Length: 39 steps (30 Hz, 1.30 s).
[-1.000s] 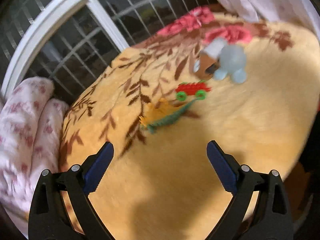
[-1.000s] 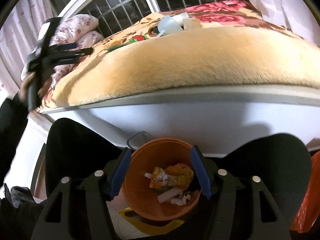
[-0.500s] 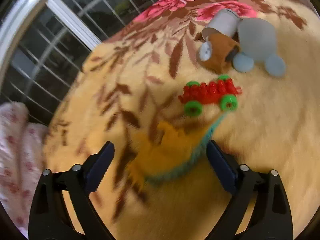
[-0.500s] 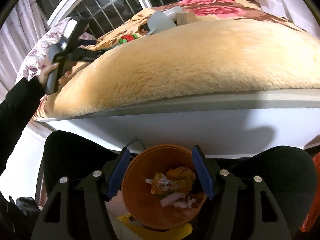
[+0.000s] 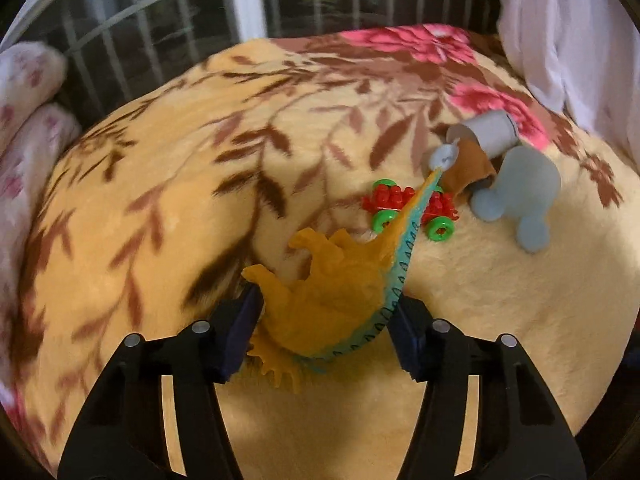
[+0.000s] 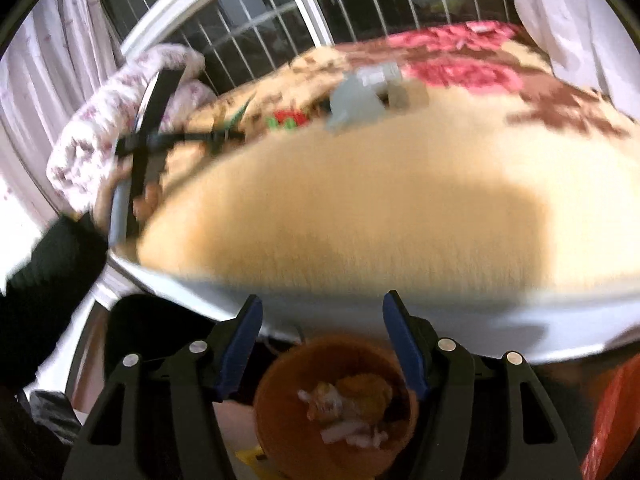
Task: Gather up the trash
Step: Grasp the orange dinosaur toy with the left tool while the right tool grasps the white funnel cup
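Observation:
An orange and teal toy dinosaur [image 5: 332, 296] lies on the yellow floral blanket [image 5: 180, 184]. My left gripper [image 5: 326, 340] straddles its body with jaws closed in against its sides. A red toy car with green wheels [image 5: 408, 208], a brown cup [image 5: 468, 168], a grey tube [image 5: 488, 134] and a pale blue toy [image 5: 520, 192] lie beyond. My right gripper [image 6: 322, 344] is open and empty above an orange bin [image 6: 280, 408] holding wrappers [image 6: 348, 404]. The left gripper [image 6: 224, 136] shows far left in the right wrist view.
A barred window [image 5: 160, 20] runs behind the bed. A pink floral quilt [image 5: 28, 120] lies at the left, white curtain [image 5: 568, 40] at the right. The white bed frame edge [image 6: 400, 312] stands just beyond the bin. A red bag [image 6: 612, 420] sits at lower right.
My left gripper has moved forward over the dinosaur and its jaws have narrowed around it. My right gripper has risen and tilted up from the bin, staying open.

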Each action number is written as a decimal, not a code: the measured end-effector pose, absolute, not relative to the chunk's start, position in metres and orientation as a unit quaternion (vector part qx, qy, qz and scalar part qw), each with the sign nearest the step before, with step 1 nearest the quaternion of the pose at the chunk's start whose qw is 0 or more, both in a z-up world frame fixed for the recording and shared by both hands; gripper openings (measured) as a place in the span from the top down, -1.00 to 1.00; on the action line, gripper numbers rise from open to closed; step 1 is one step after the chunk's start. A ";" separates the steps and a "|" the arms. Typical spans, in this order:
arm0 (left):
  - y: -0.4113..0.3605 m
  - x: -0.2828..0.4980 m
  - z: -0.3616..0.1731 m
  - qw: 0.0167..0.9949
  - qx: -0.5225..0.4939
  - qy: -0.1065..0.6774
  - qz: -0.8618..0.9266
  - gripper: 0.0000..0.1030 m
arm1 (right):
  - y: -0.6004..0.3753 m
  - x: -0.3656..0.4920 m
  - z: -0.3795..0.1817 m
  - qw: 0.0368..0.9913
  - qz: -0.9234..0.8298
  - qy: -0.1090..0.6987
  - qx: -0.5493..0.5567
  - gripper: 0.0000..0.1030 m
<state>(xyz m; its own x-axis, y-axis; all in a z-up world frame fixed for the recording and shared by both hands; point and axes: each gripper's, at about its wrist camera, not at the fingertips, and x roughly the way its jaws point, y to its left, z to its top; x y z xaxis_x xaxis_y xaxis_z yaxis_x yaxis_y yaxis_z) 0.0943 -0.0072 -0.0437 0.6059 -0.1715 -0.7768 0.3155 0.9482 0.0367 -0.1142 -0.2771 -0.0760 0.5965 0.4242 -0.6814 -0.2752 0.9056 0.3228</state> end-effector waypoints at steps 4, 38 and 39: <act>-0.002 0.069 -0.031 0.909 0.036 0.397 -0.123 -0.12 | -0.281 -0.064 -0.052 0.887 0.210 0.394 0.121 -0.21; 0.025 0.042 -0.015 0.935 -0.052 0.340 -0.090 -0.14 | -0.266 0.048 -0.027 0.915 0.098 0.377 0.110 -0.29; 0.023 0.031 -0.006 0.937 -0.049 0.332 -0.095 -0.14 | -0.269 0.036 -0.021 0.918 0.100 0.370 0.103 -0.29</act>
